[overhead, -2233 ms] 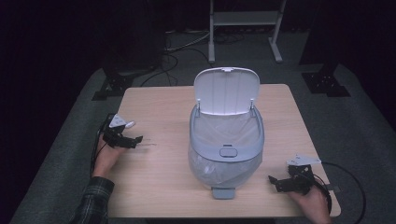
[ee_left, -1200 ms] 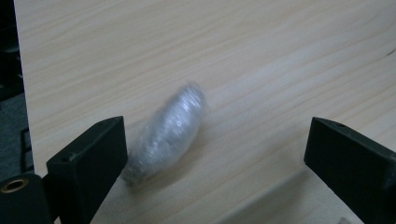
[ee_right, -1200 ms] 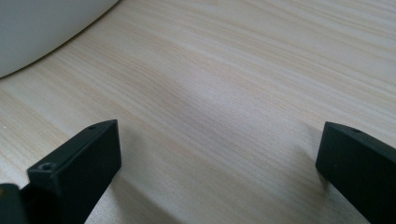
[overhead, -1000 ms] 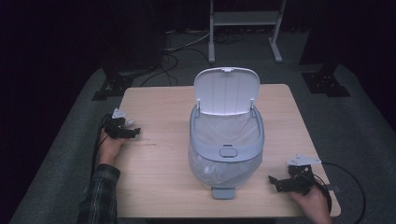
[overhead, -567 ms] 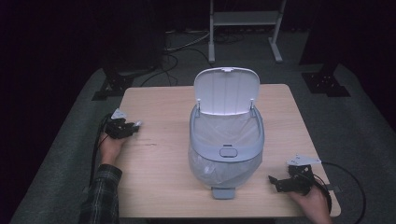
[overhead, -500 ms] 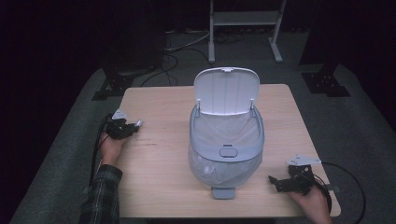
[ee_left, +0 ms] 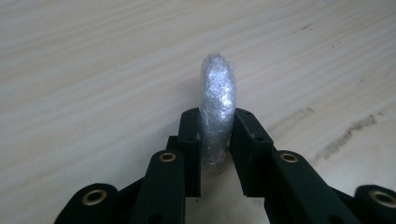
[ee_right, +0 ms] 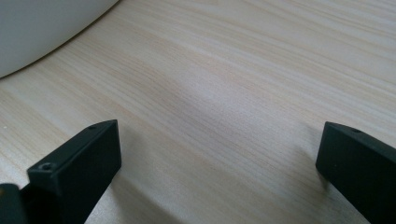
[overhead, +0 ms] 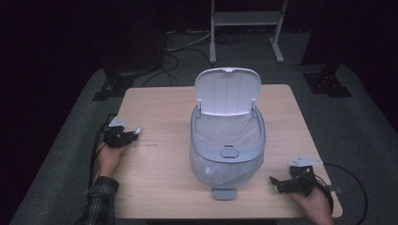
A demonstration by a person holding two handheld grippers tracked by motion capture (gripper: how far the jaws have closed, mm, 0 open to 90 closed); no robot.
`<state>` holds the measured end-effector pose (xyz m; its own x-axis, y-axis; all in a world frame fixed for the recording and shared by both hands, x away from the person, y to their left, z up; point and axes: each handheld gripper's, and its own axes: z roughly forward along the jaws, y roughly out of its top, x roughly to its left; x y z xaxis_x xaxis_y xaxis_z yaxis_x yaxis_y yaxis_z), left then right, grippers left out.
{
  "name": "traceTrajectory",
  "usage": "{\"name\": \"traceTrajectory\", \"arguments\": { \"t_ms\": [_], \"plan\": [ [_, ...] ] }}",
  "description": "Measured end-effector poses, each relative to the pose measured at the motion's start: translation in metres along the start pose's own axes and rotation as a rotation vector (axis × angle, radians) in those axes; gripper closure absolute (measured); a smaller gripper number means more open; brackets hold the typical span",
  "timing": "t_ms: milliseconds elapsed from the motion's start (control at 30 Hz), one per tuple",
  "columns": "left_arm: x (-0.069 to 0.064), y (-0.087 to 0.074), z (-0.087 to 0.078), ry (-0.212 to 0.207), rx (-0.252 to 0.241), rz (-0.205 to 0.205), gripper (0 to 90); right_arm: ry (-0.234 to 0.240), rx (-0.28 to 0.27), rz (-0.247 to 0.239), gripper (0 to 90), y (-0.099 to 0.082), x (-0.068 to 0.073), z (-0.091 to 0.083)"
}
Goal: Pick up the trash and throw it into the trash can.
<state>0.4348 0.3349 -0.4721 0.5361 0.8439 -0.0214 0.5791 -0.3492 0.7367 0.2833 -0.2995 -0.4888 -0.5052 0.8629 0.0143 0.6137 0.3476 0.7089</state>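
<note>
Dark floor and black stands ring a pale wooden desk (overhead: 155,187), and in the middle of it sits a grey-blue bin (overhead: 227,154) with its white lid (overhead: 227,91) tipped up and a clear liner showing inside. At the desk's left edge the left claw (overhead: 133,134) has just been closing, and its jaws are now pinched on a small wad of crinkled foil (ee_left: 217,102); in the left gripper view the wad stands up between the two black pads, its long axis running away from the claw along the jaws, the far end poking out past the tips above the wood. From above, the same wad shows as a pale glint (overhead: 138,131) at the claw's tip, which points toward the bin. So the thing in hand lies well to the left of the bin's open mouth, with bare desk between them, and the left hand (overhead: 109,157) is the one that carries it. The right claw (overhead: 278,182) rests near the desk's front right corner, just beside the bin's base, its jaws spread wide over bare wood with nothing between them; a curve of the bin's wall (ee_right: 42,32) shows in the corner of its own view. My guess is the coming move is a carry rightward and up over the bin's rim, which the raised lid leaves open from the front and the left.
</note>
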Motion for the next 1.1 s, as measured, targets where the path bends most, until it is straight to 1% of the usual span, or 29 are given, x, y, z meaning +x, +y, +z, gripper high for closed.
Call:
{"name": "traceTrajectory", "arguments": {
  "t_ms": [100,167,267,367,433,500,600,667,767,867,1033,1100],
  "plan": [
    [-0.004,-0.008,-0.007,-0.006,-0.007,-0.018,73.9,0.000,0.000,0.001,0.0,0.000,0.000,0.000],
    [-0.007,-0.012,-0.013,-0.010,-0.004,-0.022,74.0,0.000,0.000,0.000,0.0,0.000,0.000,0.000],
    [-0.012,-0.019,-0.022,-0.005,-0.002,-0.030,74.0,0.000,0.000,0.001,0.0,0.000,0.000,0.000],
    [-0.017,-0.024,-0.032,-0.006,-0.015,-0.047,74.1,0.000,0.000,0.001,0.0,0.000,0.000,0.000],
    [-0.021,-0.027,-0.038,-0.003,-0.019,-0.049,74.1,0.000,0.000,0.000,0.0,0.000,0.000,0.000],
    [-0.025,-0.029,-0.046,-0.012,-0.040,-0.062,74.0,0.000,0.000,0.001,0.0,0.000,0.000,0.000],
    [-0.032,-0.030,-0.056,-0.013,-0.064,-0.077,74.1,0.000,0.001,0.001,0.0,0.000,0.000,0.000],
    [-0.038,-0.031,-0.064,-0.009,-0.063,-0.069,74.1,0.000,0.001,0.001,0.0,0.000,0.000,0.000],
    [-0.045,-0.033,-0.071,-0.010,-0.067,-0.060,74.0,0.000,0.000,0.000,0.0,0.000,0.000,0.000],
    [-0.055,-0.036,-0.079,-0.014,-0.052,-0.045,74.0,0.000,0.000,0.001,0.0,0.000,0.000,0.000],
    [-0.069,-0.039,-0.094,-0.013,-0.055,-0.027,74.0,0.000,0.000,0.001,0.0,0.000,0.000,0.000],
    [-0.076,-0.041,-0.100,-0.015,-0.057,-0.026,74.0,0.001,0.000,0.002,0.0,0.000,0.000,0.000]
  ]
}}
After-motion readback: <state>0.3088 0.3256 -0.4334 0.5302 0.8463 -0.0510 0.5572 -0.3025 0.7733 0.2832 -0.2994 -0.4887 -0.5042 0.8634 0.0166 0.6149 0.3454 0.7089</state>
